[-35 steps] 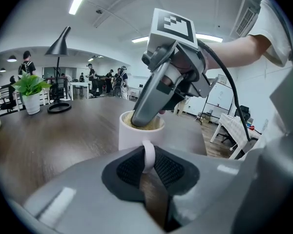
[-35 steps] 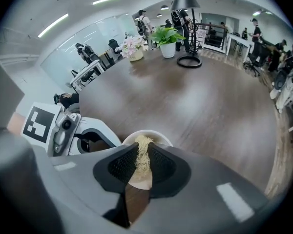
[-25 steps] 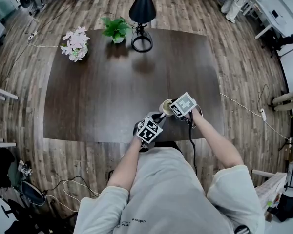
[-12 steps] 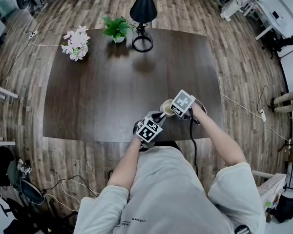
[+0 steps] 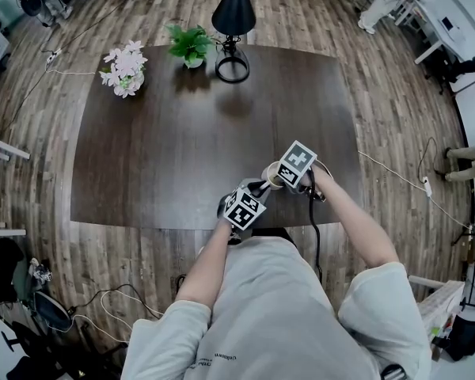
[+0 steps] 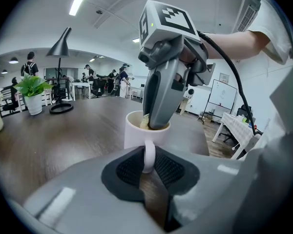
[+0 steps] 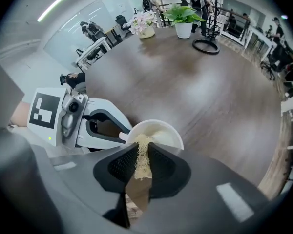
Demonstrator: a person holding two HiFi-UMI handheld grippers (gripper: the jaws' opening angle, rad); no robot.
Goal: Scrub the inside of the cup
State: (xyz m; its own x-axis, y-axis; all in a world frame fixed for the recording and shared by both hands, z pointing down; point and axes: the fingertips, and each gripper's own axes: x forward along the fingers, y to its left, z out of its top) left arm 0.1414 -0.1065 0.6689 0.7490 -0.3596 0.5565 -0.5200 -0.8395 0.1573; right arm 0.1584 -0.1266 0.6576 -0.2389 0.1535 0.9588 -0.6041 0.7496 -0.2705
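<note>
A white cup [image 6: 139, 129] stands near the front edge of the dark wooden table [image 5: 182, 141]. My left gripper [image 6: 147, 164] is shut on the cup's handle [image 6: 149, 156]. My right gripper [image 7: 140, 165] is shut on a yellowish scrub sponge [image 7: 141, 155], whose tip reaches down into the cup [image 7: 158, 133]. In the head view the cup [image 5: 267, 176] shows between the left gripper [image 5: 257, 188] and the right gripper [image 5: 279, 177], largely covered by their marker cubes. The bottom of the cup's inside is hidden by the sponge.
At the table's far edge stand a pink flower pot [image 5: 123, 70], a small green plant [image 5: 188, 46] and a black desk lamp [image 5: 231, 22]. A black cable [image 5: 310, 220] runs from the right gripper. People and desks fill the room behind.
The right gripper has tilted and shifted slightly up and to the right over the cup, with the sponge still in it. The left gripper keeps the cup in place.
</note>
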